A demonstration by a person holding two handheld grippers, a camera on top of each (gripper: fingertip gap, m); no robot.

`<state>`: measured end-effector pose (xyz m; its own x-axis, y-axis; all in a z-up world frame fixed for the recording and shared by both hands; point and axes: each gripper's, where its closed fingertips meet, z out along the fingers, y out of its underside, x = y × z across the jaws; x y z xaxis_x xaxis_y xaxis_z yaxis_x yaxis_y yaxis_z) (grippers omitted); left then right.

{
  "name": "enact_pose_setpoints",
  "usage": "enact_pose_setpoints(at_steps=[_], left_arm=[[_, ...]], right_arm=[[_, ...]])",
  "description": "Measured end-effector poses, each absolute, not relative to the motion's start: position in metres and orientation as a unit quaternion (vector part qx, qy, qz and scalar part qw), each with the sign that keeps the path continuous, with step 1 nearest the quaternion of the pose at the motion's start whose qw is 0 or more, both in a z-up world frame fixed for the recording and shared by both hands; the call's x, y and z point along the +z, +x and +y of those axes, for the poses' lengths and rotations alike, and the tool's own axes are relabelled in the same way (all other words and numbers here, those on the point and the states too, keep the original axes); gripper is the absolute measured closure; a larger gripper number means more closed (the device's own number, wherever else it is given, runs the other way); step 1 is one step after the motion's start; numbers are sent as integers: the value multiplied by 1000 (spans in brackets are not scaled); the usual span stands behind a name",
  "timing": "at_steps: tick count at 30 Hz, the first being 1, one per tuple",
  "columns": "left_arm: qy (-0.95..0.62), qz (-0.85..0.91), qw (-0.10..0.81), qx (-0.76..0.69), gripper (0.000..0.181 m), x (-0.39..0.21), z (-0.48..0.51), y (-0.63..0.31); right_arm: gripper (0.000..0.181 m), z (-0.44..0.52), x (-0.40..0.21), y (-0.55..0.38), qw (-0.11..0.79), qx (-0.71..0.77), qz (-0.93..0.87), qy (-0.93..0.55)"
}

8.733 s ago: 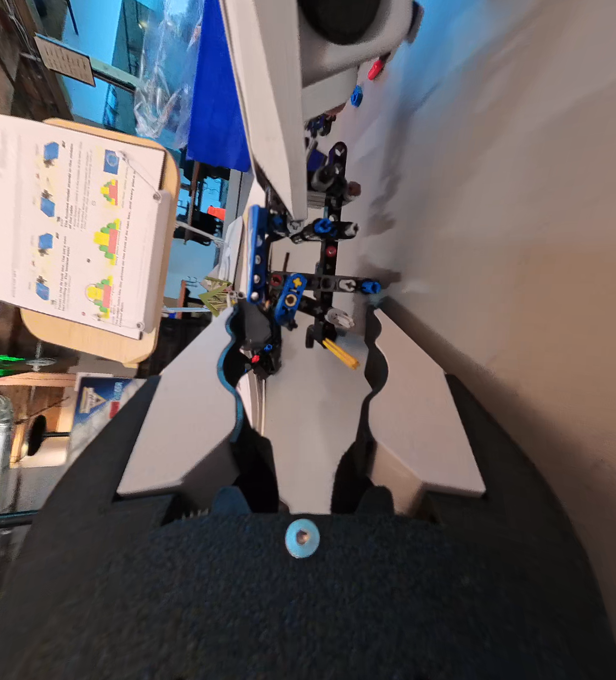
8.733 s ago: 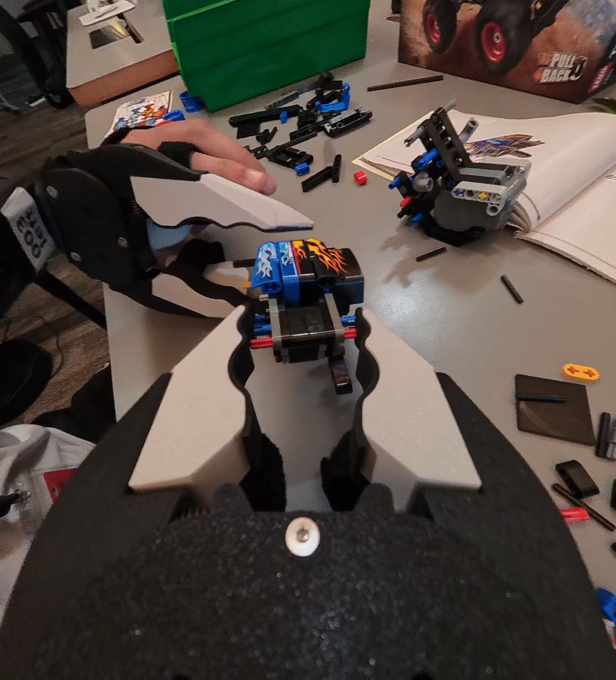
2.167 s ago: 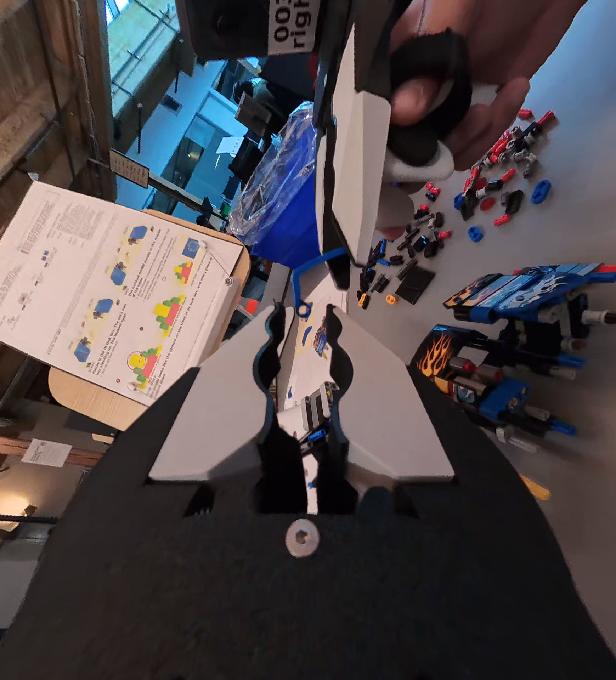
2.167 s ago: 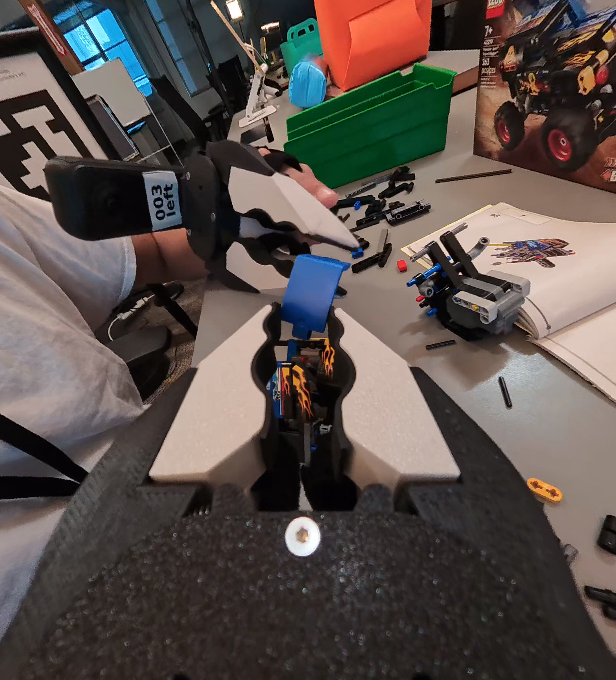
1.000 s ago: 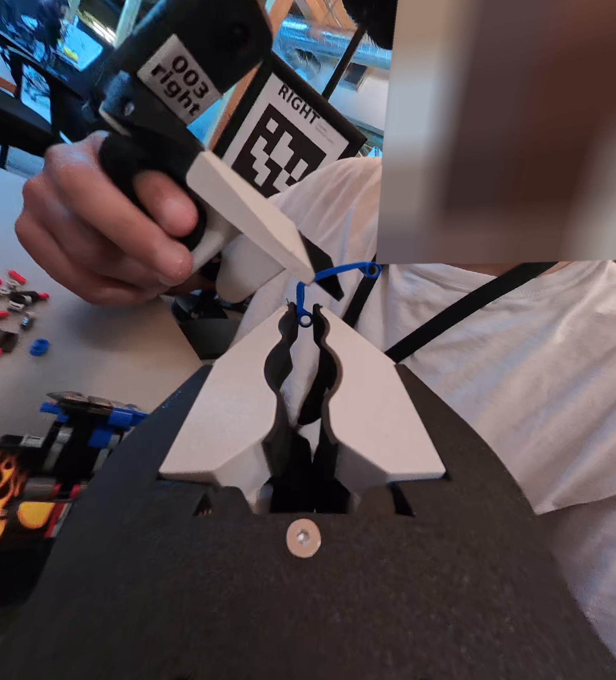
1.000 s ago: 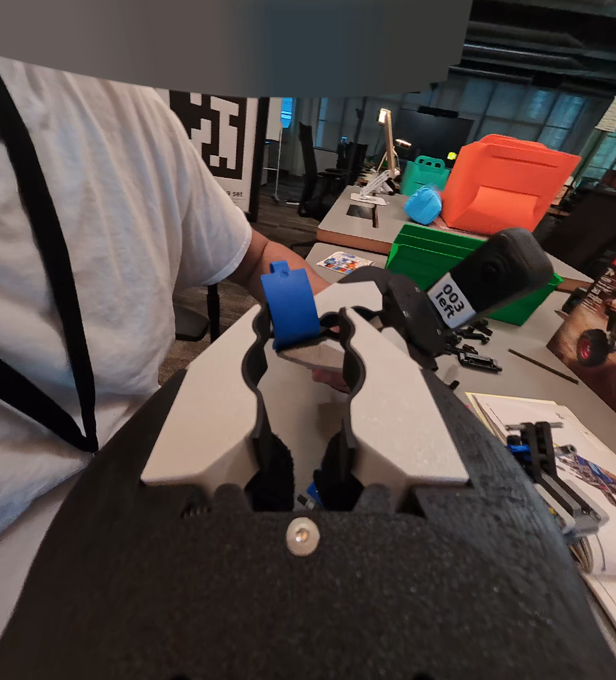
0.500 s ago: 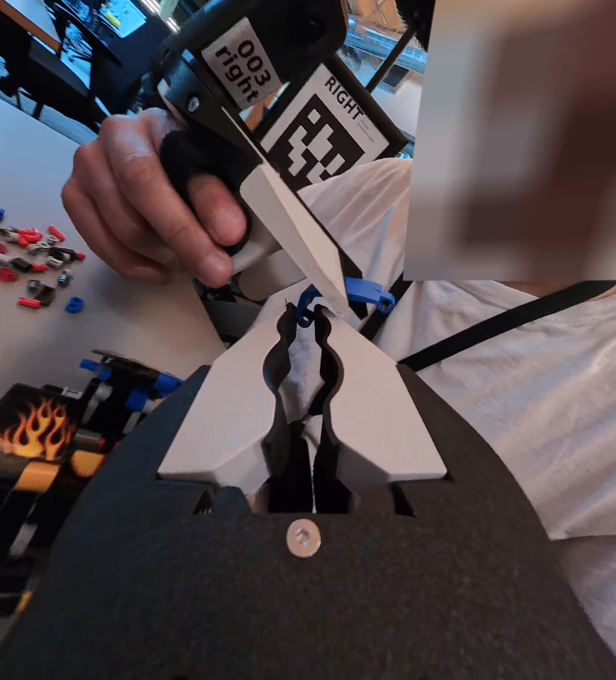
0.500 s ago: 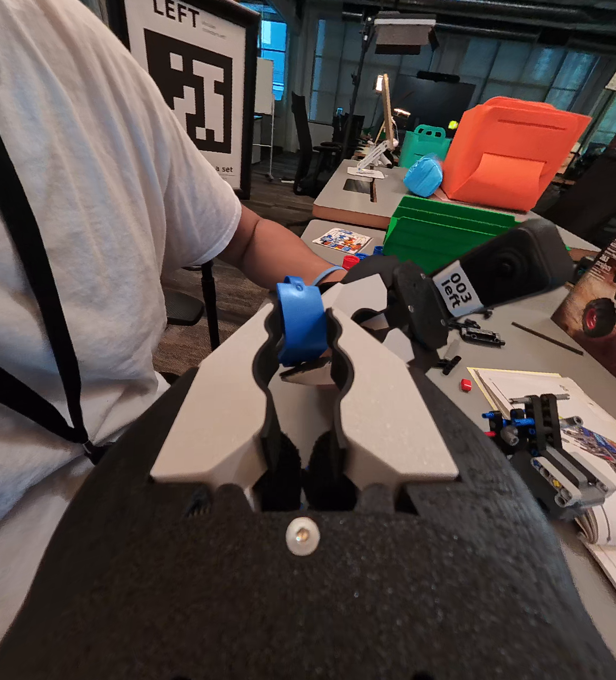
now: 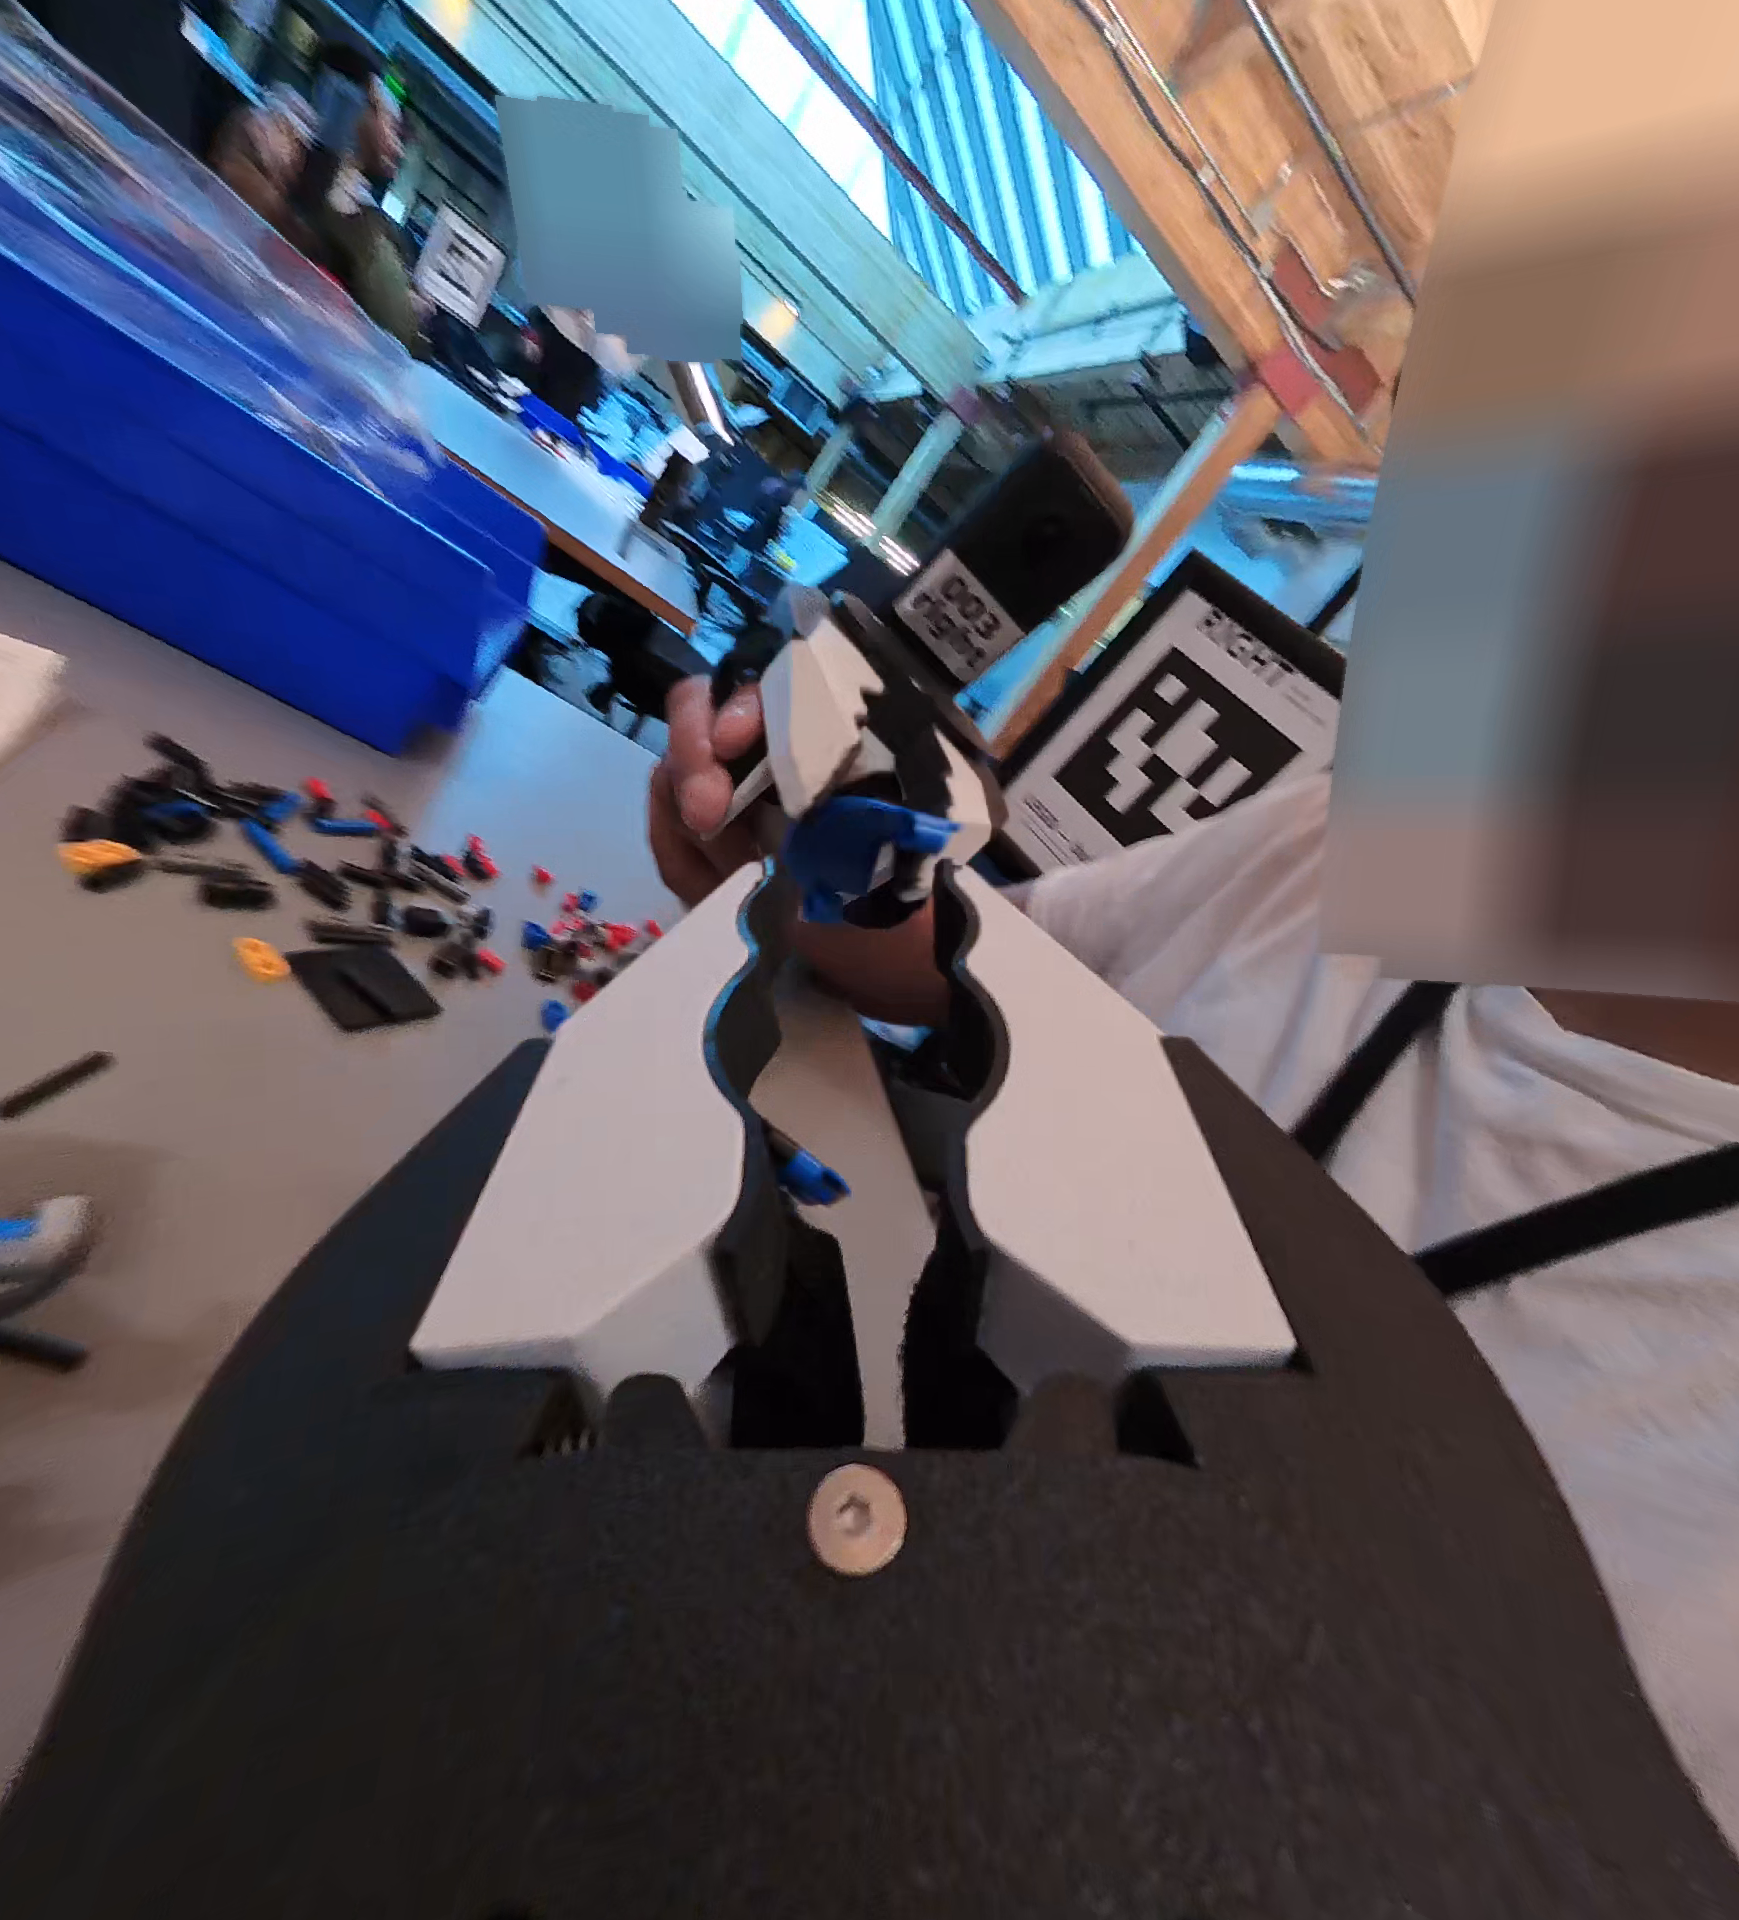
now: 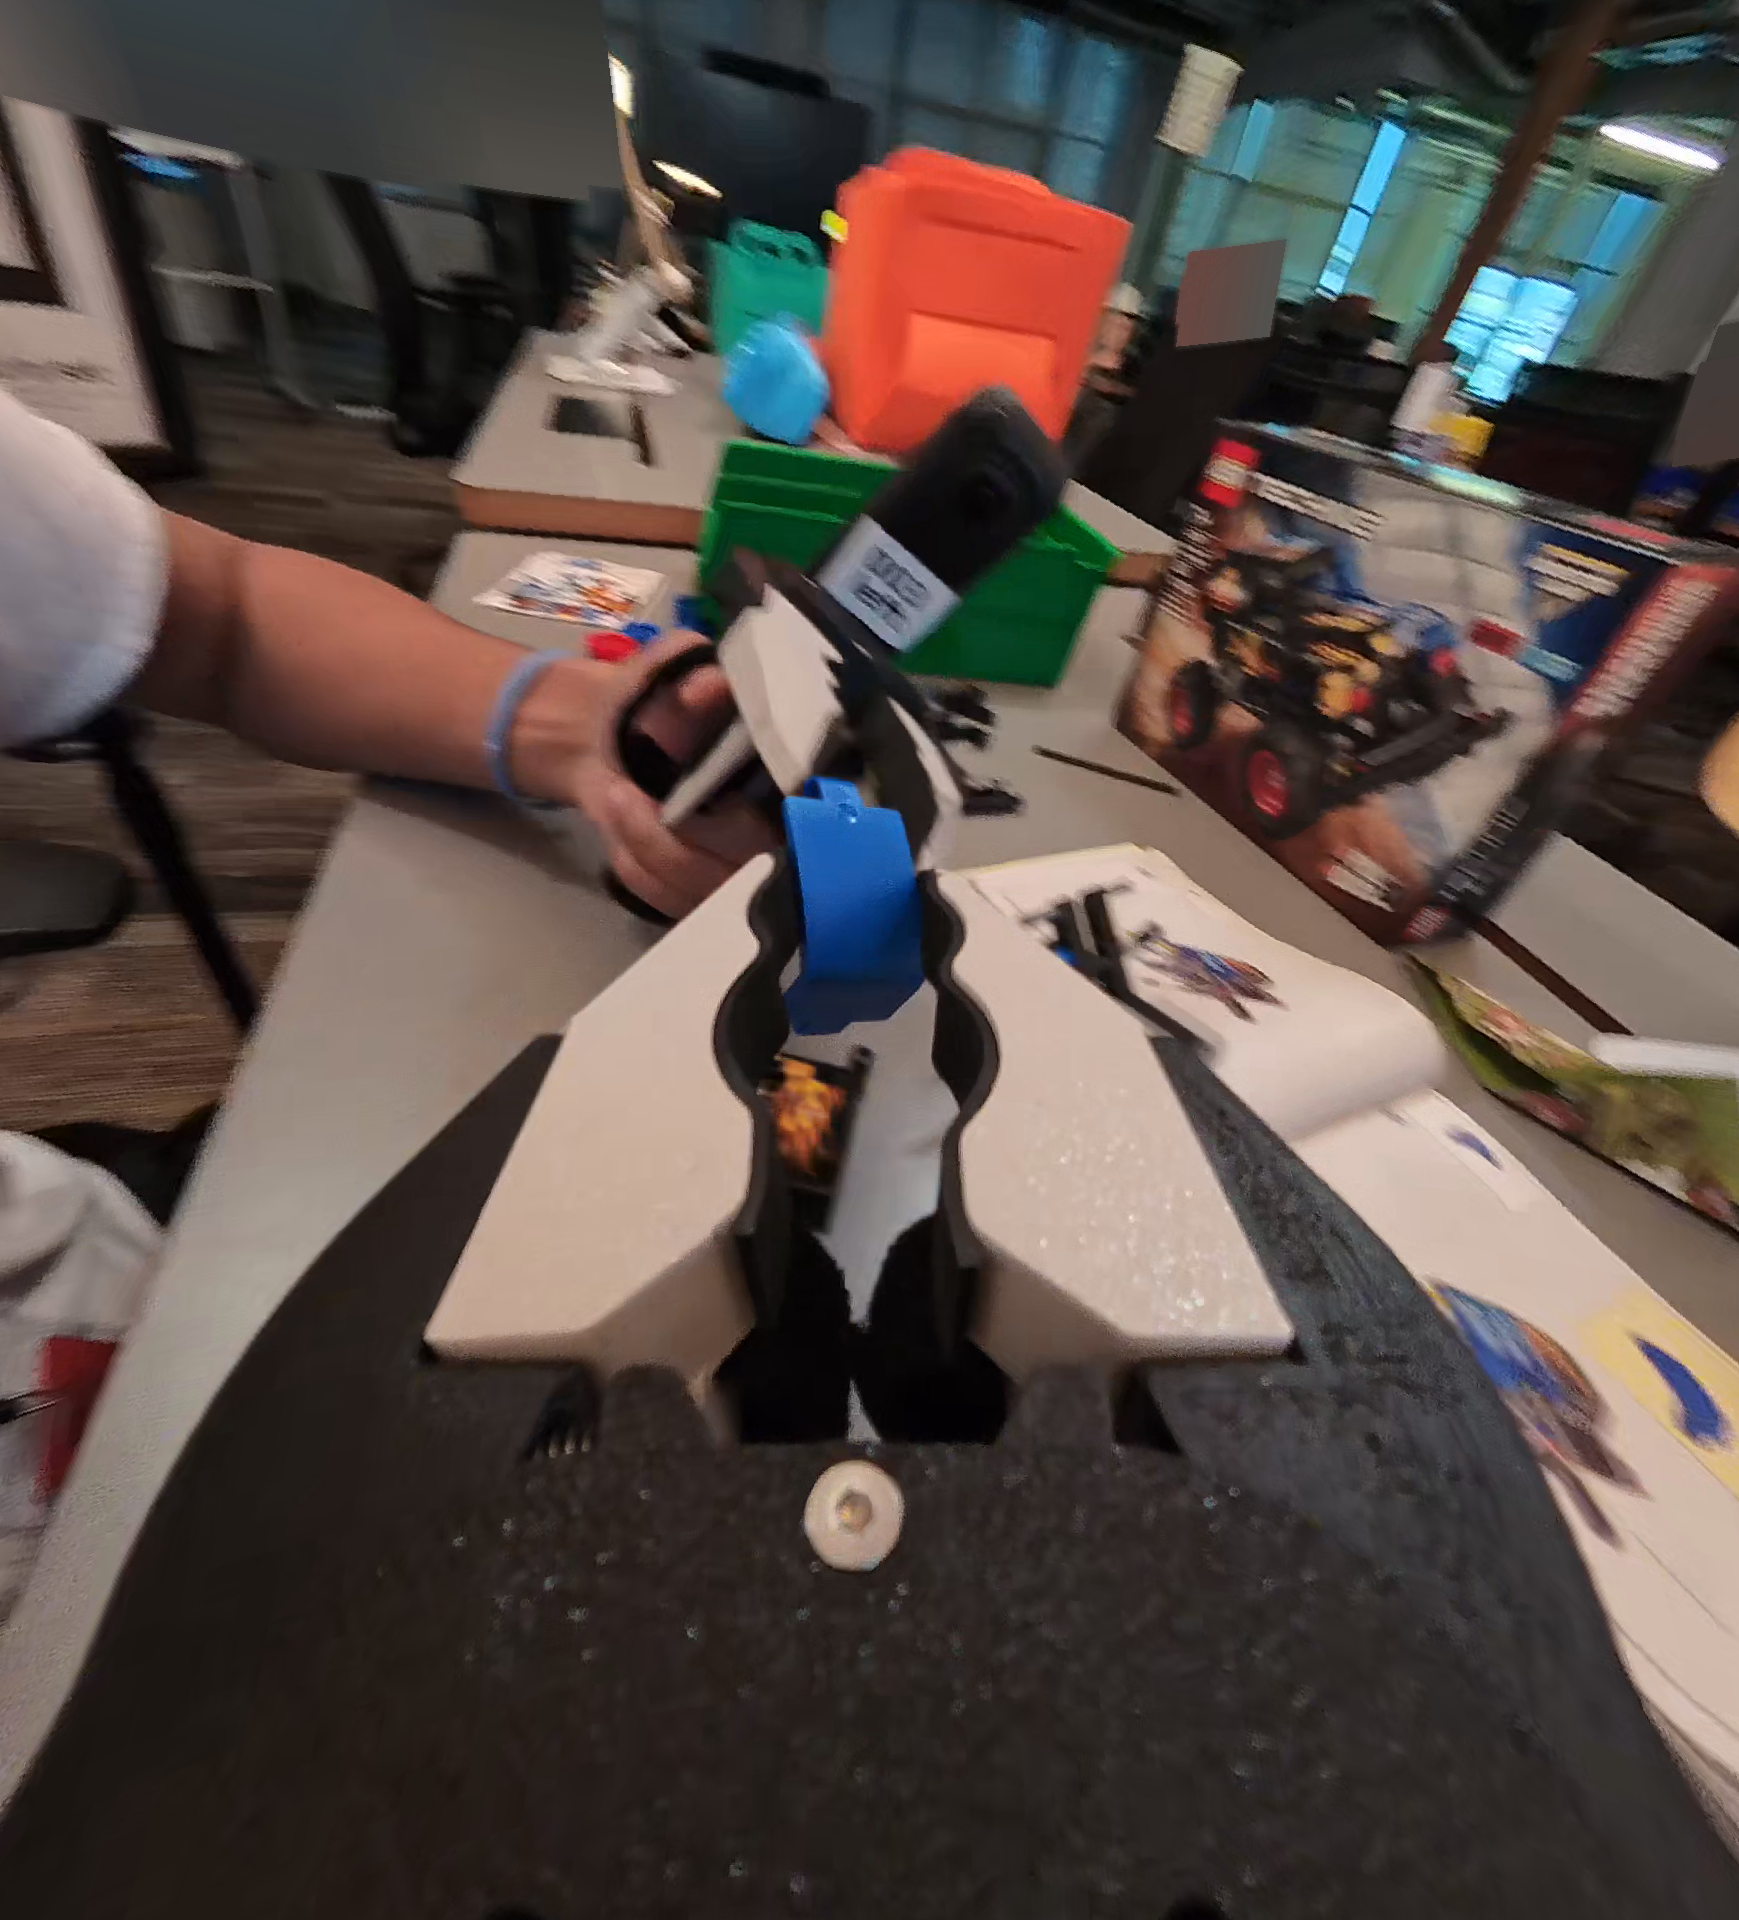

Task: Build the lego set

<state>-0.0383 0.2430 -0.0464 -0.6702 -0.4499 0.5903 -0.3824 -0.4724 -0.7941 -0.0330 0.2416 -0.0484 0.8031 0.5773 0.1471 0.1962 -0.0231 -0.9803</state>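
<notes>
My right gripper (image 10: 849,883) is shut on a blue curved panel (image 10: 849,935) and holds it above the table. The panel also shows in the left wrist view (image 9: 849,852), pinched by the right gripper (image 9: 865,727) just past my left fingertips. My left gripper (image 9: 854,883) is open and empty; in the right wrist view it (image 10: 823,727) hangs just behind the panel. A black piece with a flame sticker (image 10: 808,1122) lies on the table below my right jaws. A small blue pin (image 9: 808,1174) shows between my left fingers.
Loose black, red and blue parts (image 9: 325,862) lie scattered on the grey table (image 9: 221,1091) before a blue bin (image 9: 169,540). An open instruction booklet (image 10: 1260,997), the set's box (image 10: 1416,675), a green bin (image 10: 990,603) and an orange container (image 10: 969,301) stand beyond. The person's torso (image 9: 1467,1299) is close by.
My left gripper has opened and let go of the blue panel's end. My right gripper keeps the panel. Both views have swung from the person's torso toward the table.
</notes>
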Motion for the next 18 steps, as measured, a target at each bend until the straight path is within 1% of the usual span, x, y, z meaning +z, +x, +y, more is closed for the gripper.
enact_pose_setpoints(at_steps=[4,5,6,7,15,18], left_arm=[[-433,512,95,-736,157,-47,260,-30],[-440,517,108,-726,157,-49,261,-28],[-451,520,126,-715,156,-52,263,-25],[-457,521,140,-707,156,-53,265,-23],[-477,551,155,-667,157,-70,256,-18],[-486,554,165,-656,163,-74,260,-17]], right_arm=[[160,256,-59,-5,633,35,-240,-735],[155,258,-62,-1,629,10,-235,-741],[155,259,-64,1,627,-9,-233,-744],[160,260,-66,1,623,-22,-236,-746],[159,265,-80,-1,599,-92,-247,-756],[159,266,-83,-1,594,-91,-248,-760]])
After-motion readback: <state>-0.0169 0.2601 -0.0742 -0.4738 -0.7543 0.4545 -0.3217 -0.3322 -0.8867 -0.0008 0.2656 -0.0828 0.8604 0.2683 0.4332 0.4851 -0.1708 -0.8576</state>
